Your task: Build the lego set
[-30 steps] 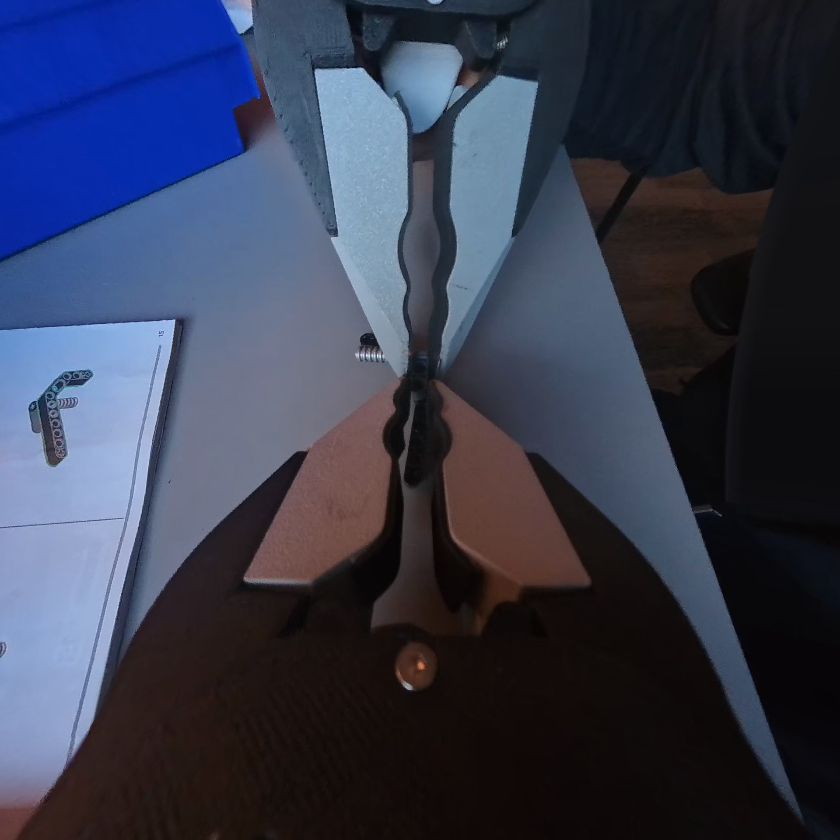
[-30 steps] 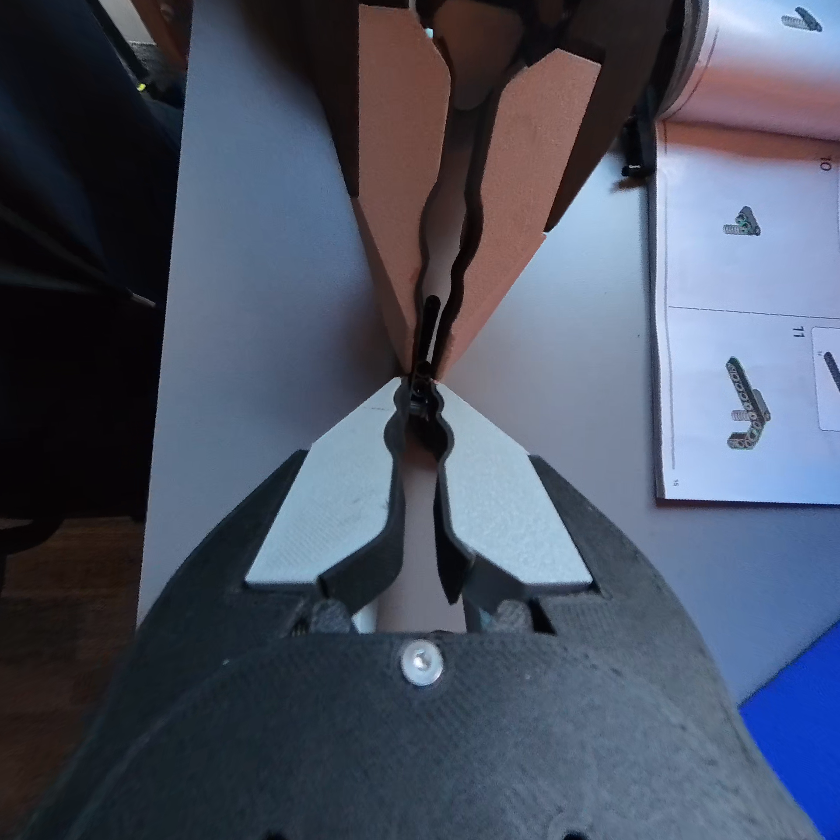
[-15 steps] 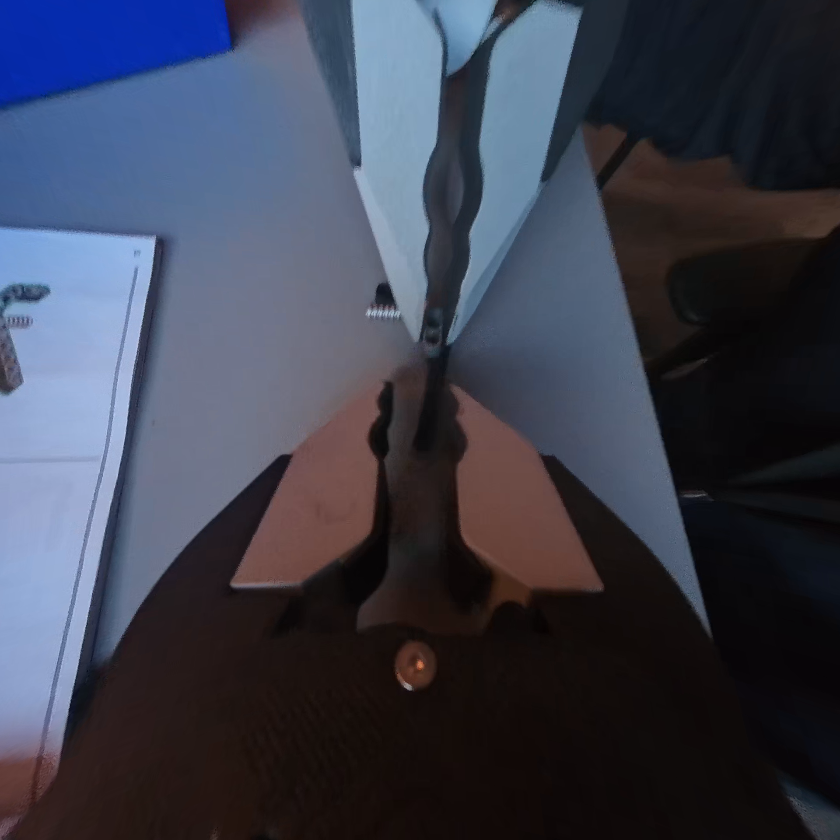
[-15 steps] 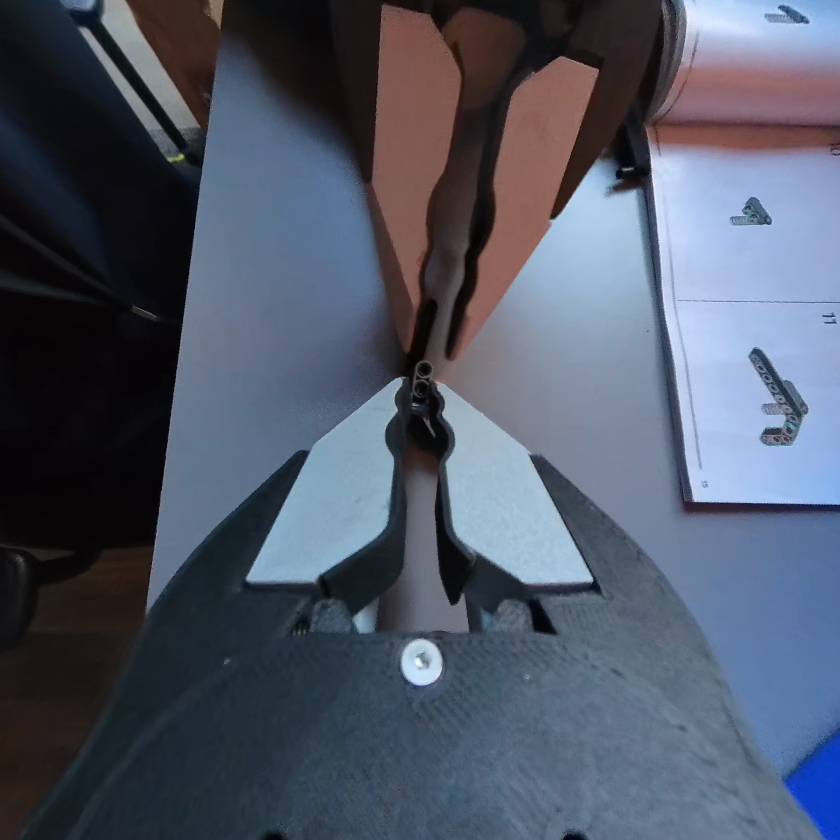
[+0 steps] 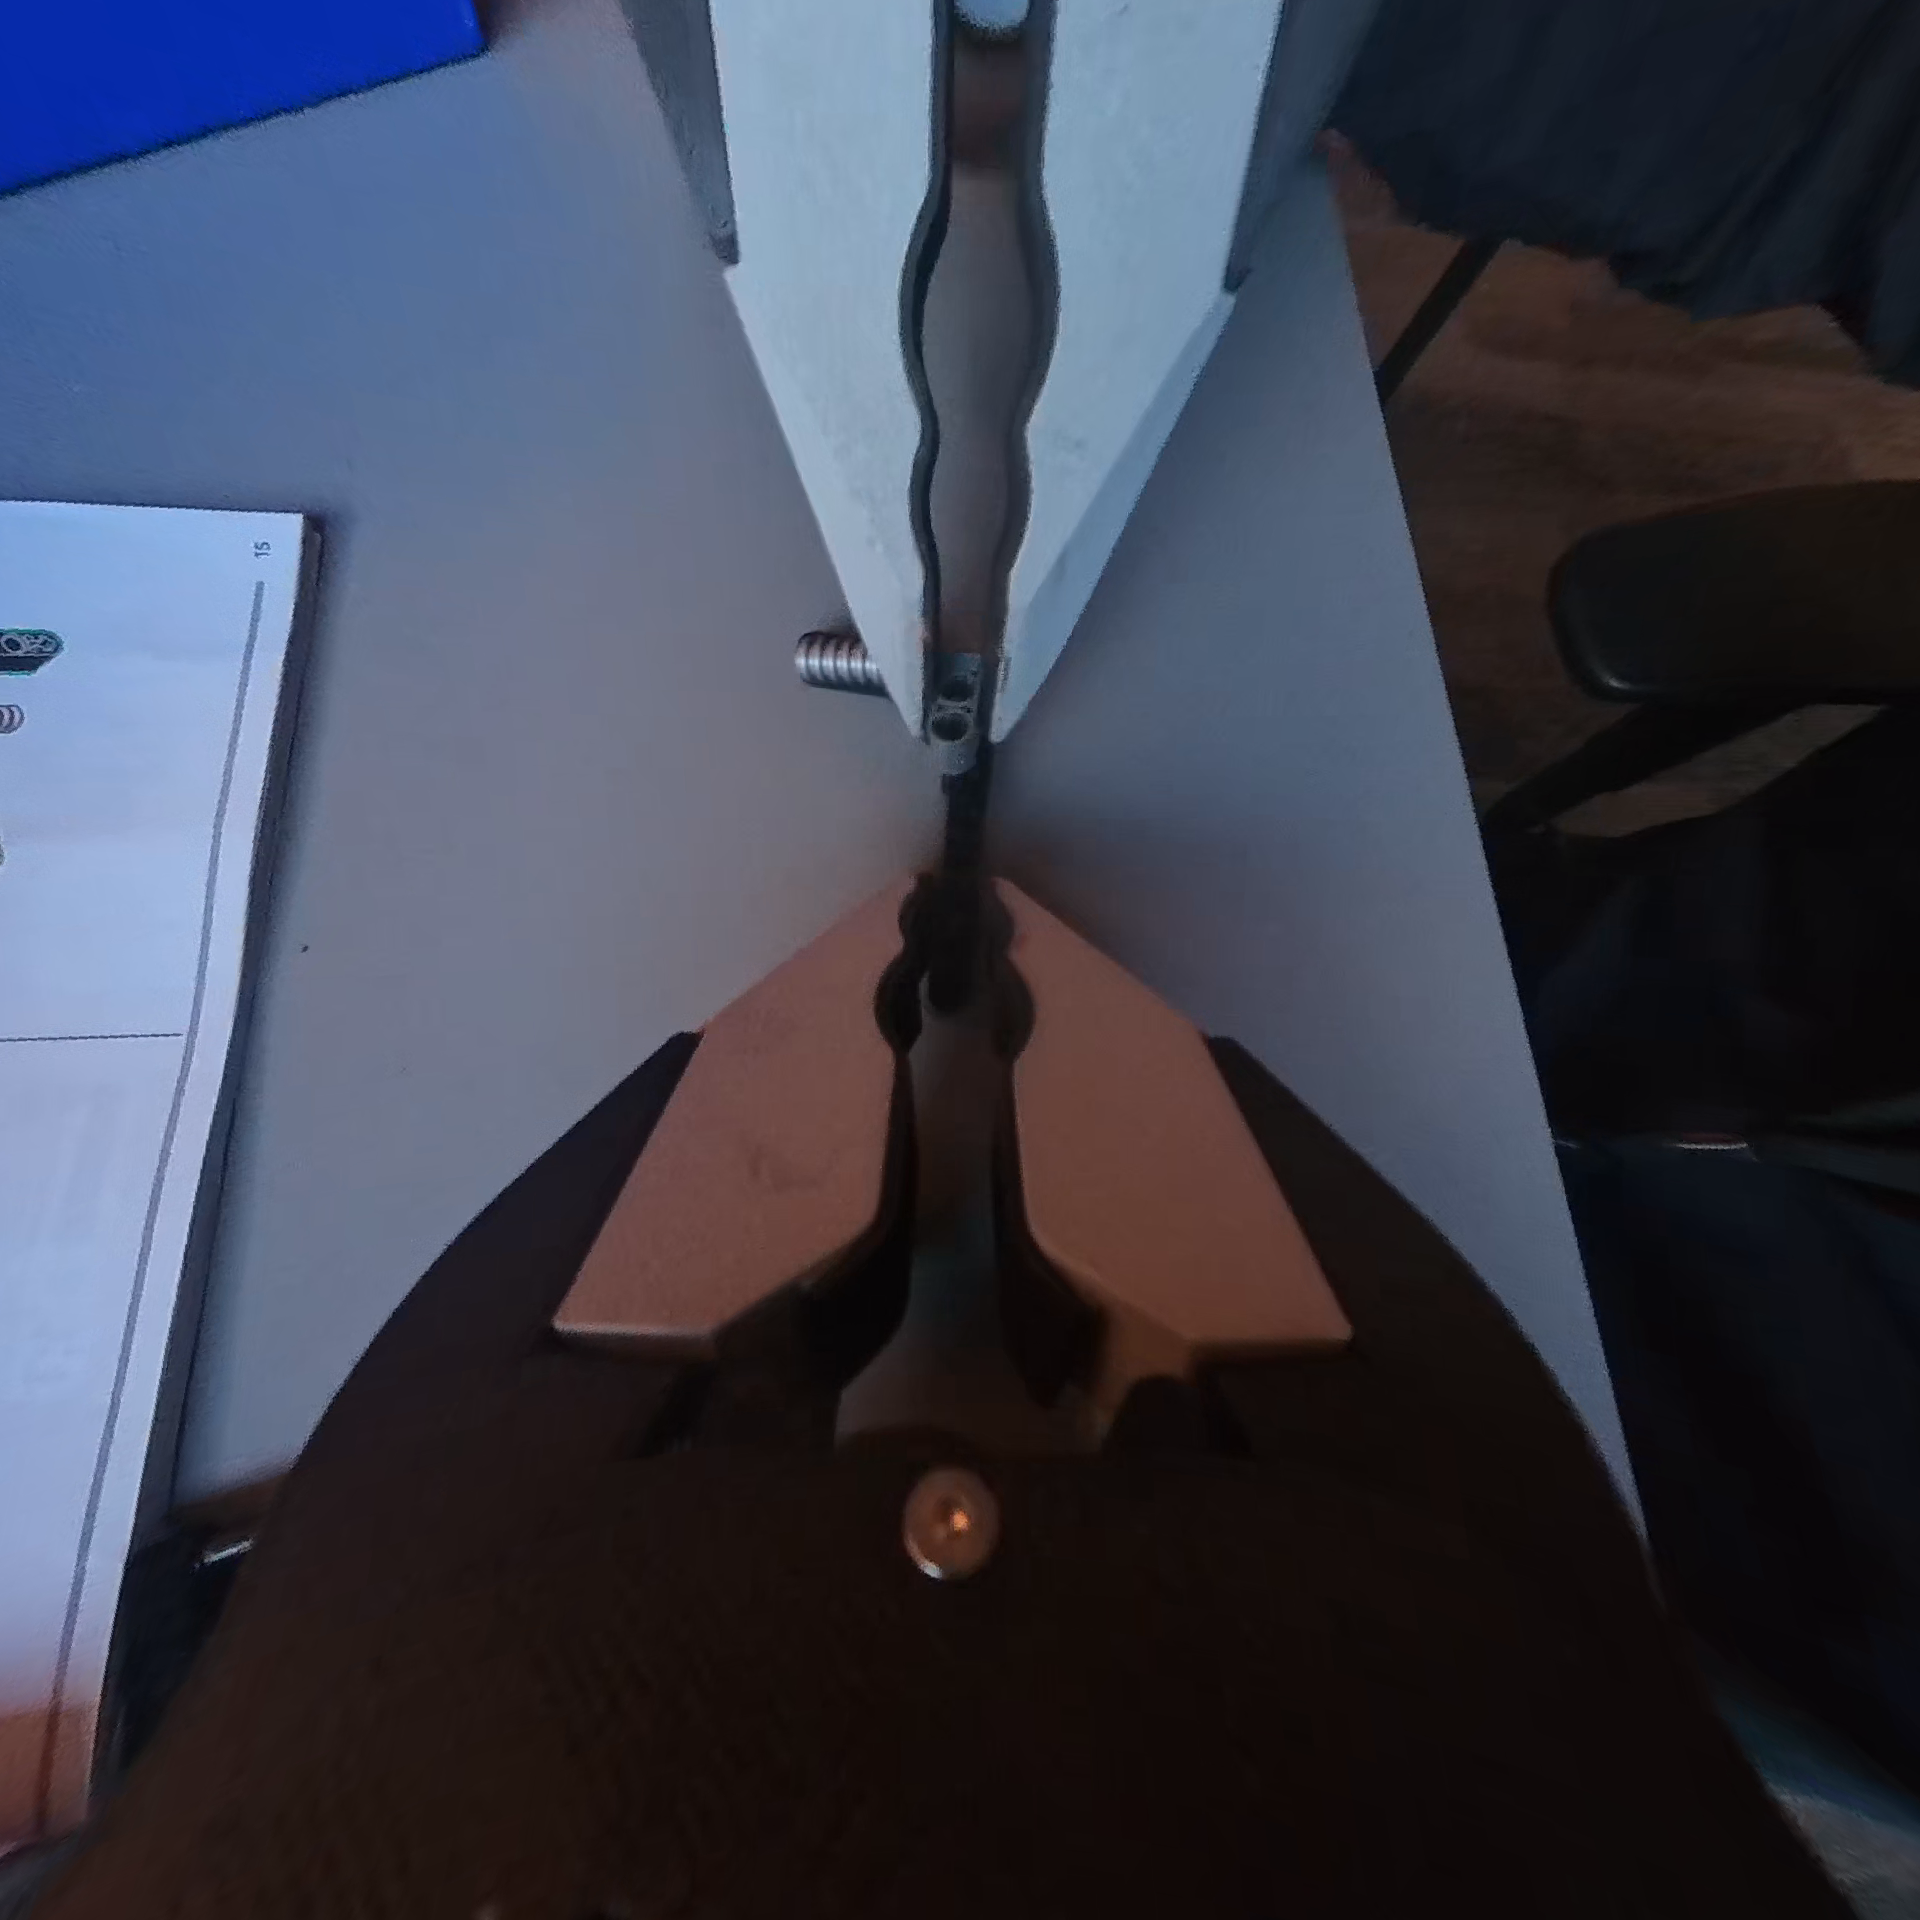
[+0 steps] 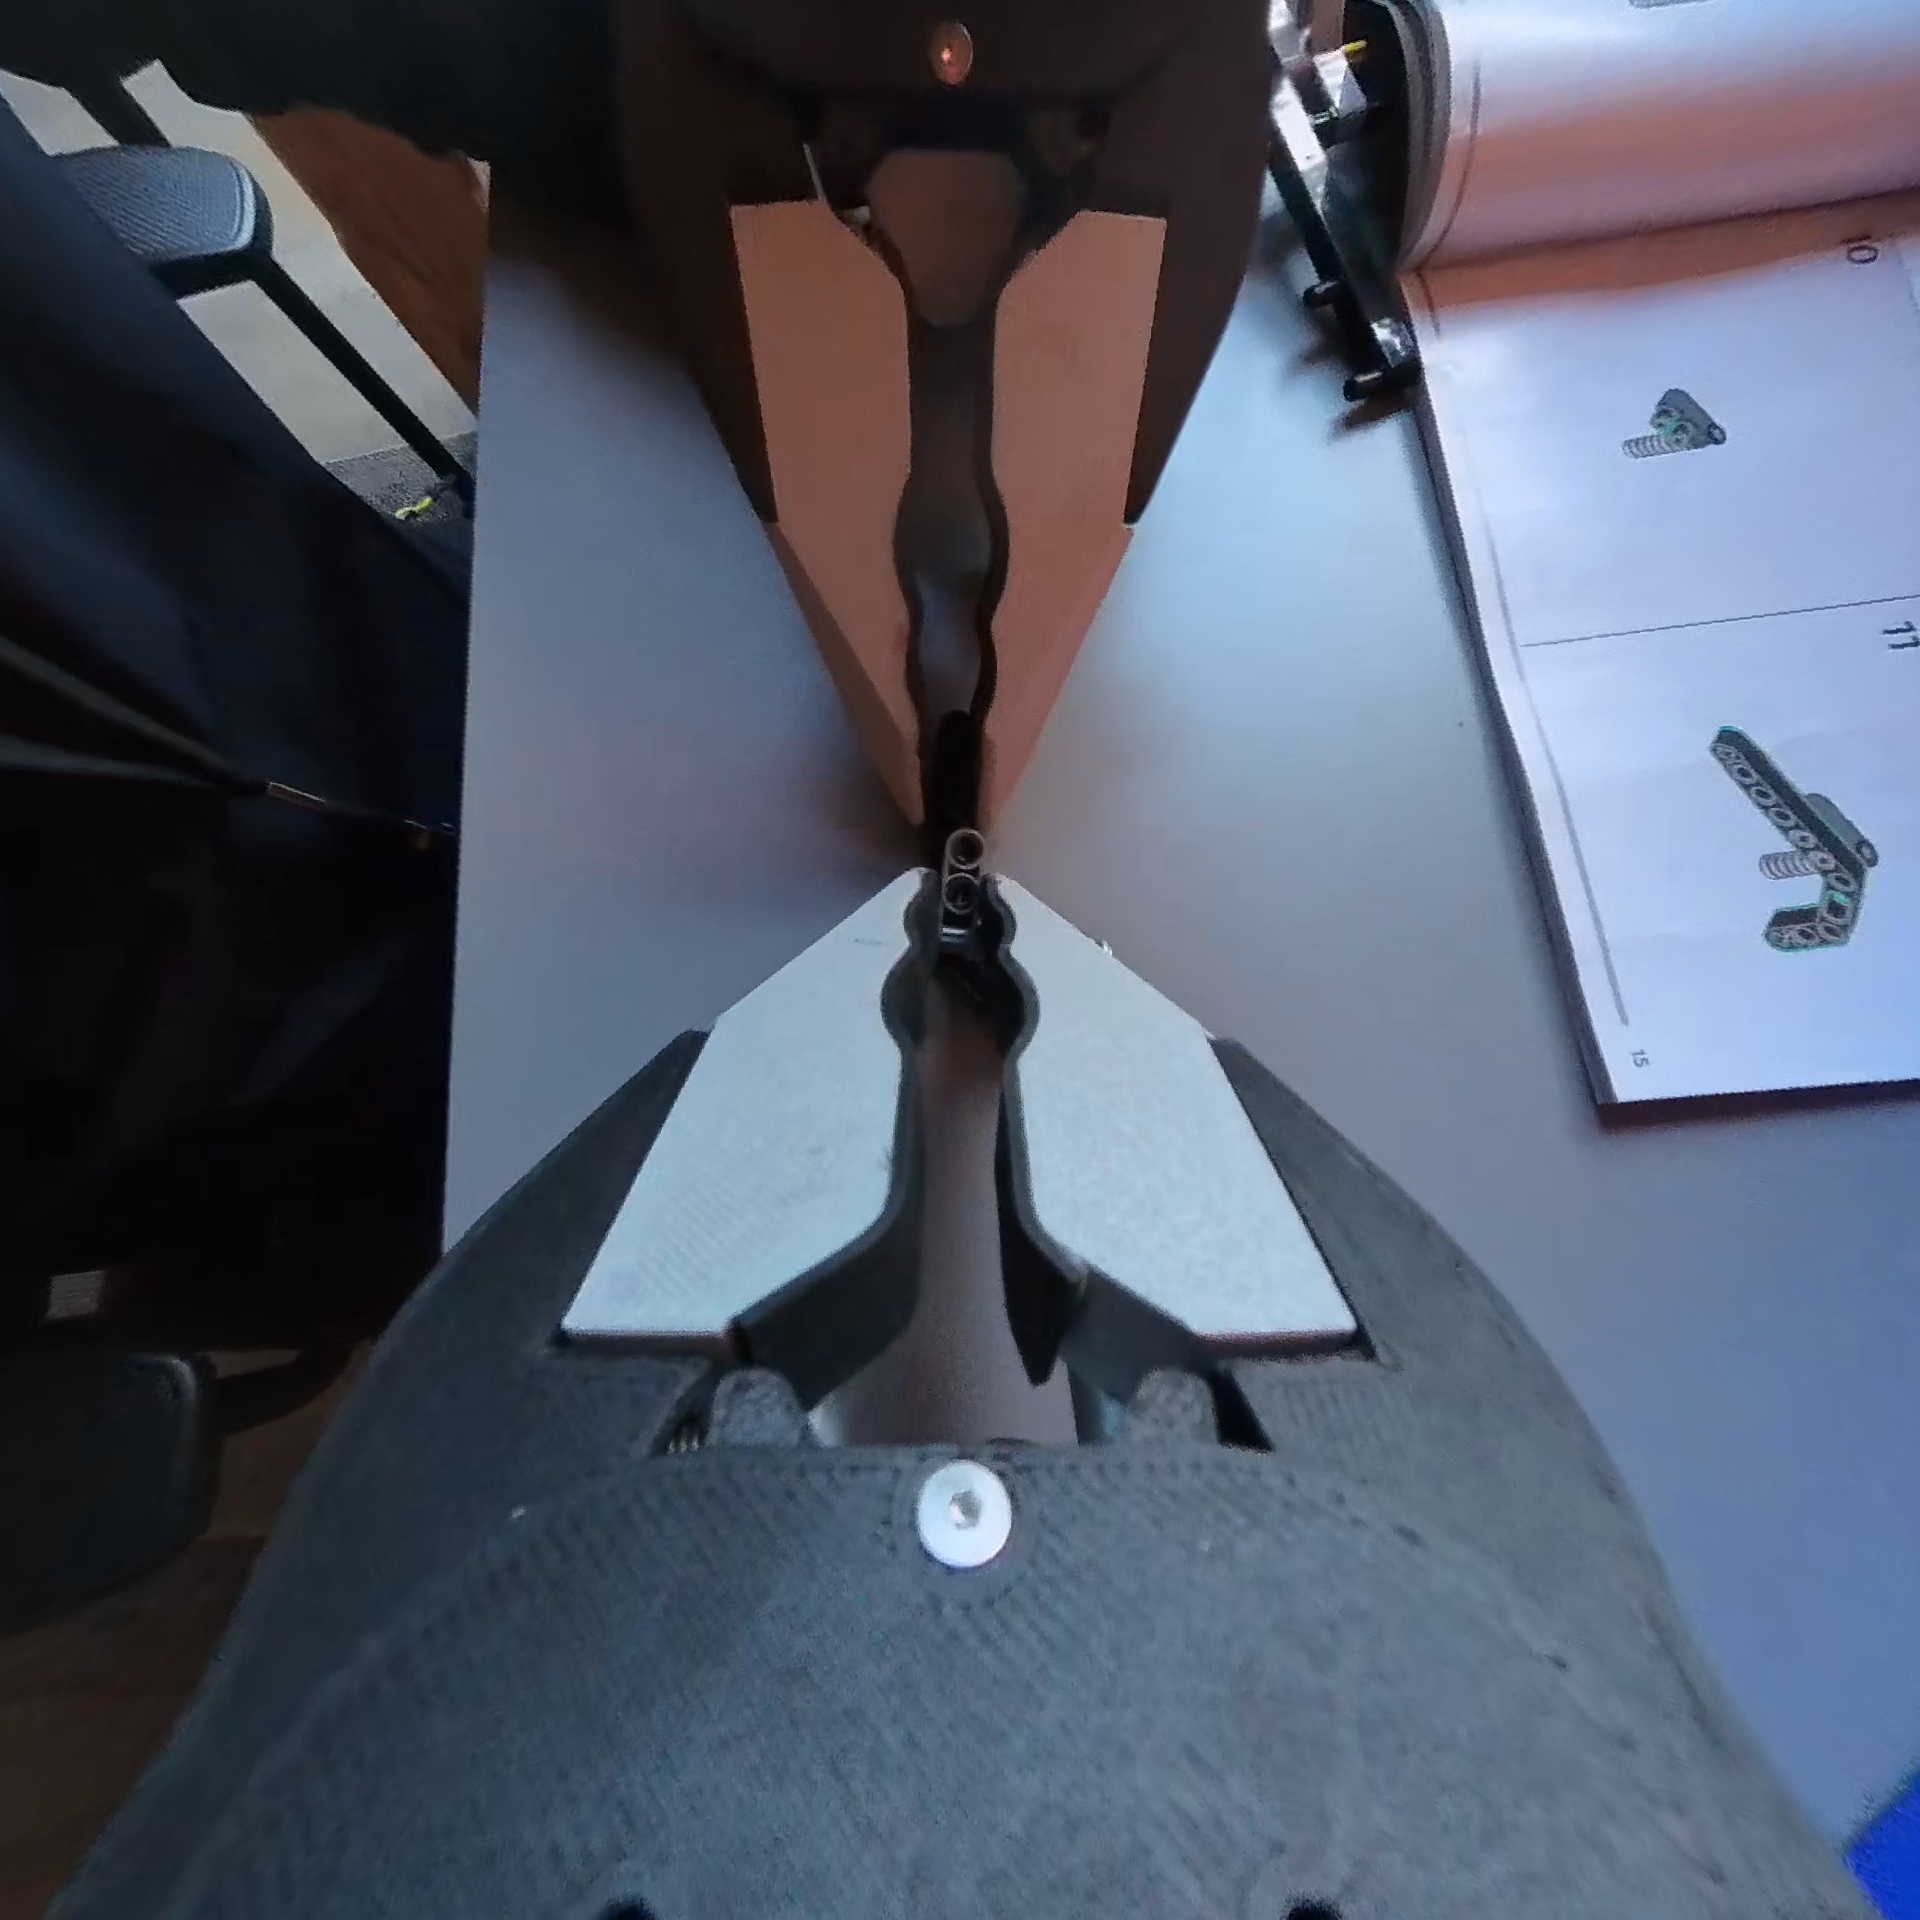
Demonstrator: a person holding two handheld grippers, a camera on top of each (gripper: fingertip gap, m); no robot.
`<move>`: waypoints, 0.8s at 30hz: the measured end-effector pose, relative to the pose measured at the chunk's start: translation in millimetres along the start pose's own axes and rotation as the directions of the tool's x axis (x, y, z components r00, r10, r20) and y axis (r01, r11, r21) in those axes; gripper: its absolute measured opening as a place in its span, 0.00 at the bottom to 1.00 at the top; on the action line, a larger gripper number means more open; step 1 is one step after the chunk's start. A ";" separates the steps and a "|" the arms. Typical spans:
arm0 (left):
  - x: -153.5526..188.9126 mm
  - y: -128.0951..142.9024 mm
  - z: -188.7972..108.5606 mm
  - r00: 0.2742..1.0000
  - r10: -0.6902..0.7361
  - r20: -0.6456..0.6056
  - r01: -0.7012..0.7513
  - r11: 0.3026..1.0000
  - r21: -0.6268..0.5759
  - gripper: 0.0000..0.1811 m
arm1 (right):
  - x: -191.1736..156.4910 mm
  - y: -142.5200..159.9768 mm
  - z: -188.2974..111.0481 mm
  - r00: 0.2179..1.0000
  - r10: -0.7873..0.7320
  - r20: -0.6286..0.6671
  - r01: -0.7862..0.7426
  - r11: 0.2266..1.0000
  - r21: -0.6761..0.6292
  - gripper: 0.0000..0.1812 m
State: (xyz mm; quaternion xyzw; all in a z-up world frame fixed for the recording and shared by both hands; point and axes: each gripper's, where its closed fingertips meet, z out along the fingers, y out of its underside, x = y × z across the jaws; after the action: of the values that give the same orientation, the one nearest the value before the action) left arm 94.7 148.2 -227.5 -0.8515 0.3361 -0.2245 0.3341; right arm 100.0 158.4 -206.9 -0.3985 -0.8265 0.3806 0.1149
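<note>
In the left wrist view my left gripper [image 5: 961, 896], with copper-coloured fingers, is shut on a thin black beam [image 5: 961, 862] seen edge-on. The beam reaches forward to a small grey connector [image 5: 956, 712] with two holes. My right gripper [image 5: 961, 732], with pale grey fingers, comes in from the top and is shut on that connector. A grey worm gear [image 5: 836, 662] sticks out to the left behind its finger. In the right wrist view the right gripper [image 6: 961, 883] holds the connector [image 6: 961, 873], and the left gripper [image 6: 956, 821] faces it with the black beam [image 6: 956, 758]. I cannot tell whether beam and connector are joined.
Both grippers are above a grey table [image 5: 520, 416]. An open instruction booklet [image 5: 114, 935] lies on it and also shows in the right wrist view [image 6: 1714, 727]. A blue bin [image 5: 208, 73] stands at the back. A black lego assembly [image 6: 1351, 281] lies by the booklet. The table edge [image 5: 1455, 831] and a chair [image 5: 1714, 592] are near. Both grippers' tips are close together, under 4 cm apart.
The two grippers have drawn a little apart from tip-to-tip contact. The grey connector now shows at the right gripper's tips, with the black beam spanning the gap.
</note>
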 end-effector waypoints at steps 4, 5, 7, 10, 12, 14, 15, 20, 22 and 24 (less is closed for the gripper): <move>0.0 0.0 -0.1 1.000 -0.005 -0.006 0.005 1.000 0.000 0.03 | -0.9 4.6 -0.3 0.999 -0.034 -0.031 0.031 0.997 -0.074 0.03; -0.1 0.0 -0.1 1.000 -0.006 -0.007 0.006 1.000 0.000 0.04 | -0.9 4.6 0.2 0.999 -0.036 -0.034 0.033 0.996 -0.082 0.03; -0.1 0.0 -0.1 1.000 -0.006 -0.009 0.006 1.000 0.000 0.03 | -0.6 5.3 1.7 0.999 -0.040 -0.035 0.036 0.994 -0.100 0.03; -0.1 0.0 -0.1 1.000 -0.006 -0.011 0.006 1.000 0.000 0.04 | -0.5 7.4 4.0 0.998 -0.045 -0.035 0.041 0.992 -0.121 0.03; -0.1 0.1 -0.1 1.000 -0.004 -0.011 0.004 1.000 0.000 0.03 | -1.2 8.0 3.5 0.999 -0.045 -0.031 0.041 0.991 -0.124 0.03; -0.1 0.1 -0.1 1.000 -0.003 -0.010 0.003 1.000 0.000 0.03 | -1.5 9.3 2.2 0.998 -0.053 -0.034 0.048 0.990 -0.133 0.03; -0.2 0.0 0.0 1.000 -0.005 -0.010 0.005 1.000 0.000 0.04 | -2.1 9.9 1.7 0.998 -0.057 -0.036 0.052 0.989 -0.139 0.03; -0.4 -0.1 0.1 1.000 -0.007 -0.010 0.007 1.000 0.000 0.03 | -2.4 9.7 2.0 0.996 -0.071 -0.050 0.063 0.985 -0.159 0.03; -0.5 -0.2 0.2 1.000 -0.007 -0.008 0.007 1.000 0.000 0.03 | -3.3 9.3 3.0 0.996 -0.078 -0.047 0.069 0.983 -0.169 0.03; -0.6 -0.2 0.2 1.000 -0.008 -0.009 0.008 1.000 0.000 0.03 | -4.5 9.0 4.0 0.995 -0.086 -0.041 0.077 0.981 -0.178 0.03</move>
State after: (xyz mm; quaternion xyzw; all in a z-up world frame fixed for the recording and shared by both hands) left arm 94.5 148.8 -227.5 -0.8518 0.3340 -0.2298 0.3316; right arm 106.2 156.4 -215.6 -0.3819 -0.8695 0.2913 0.1149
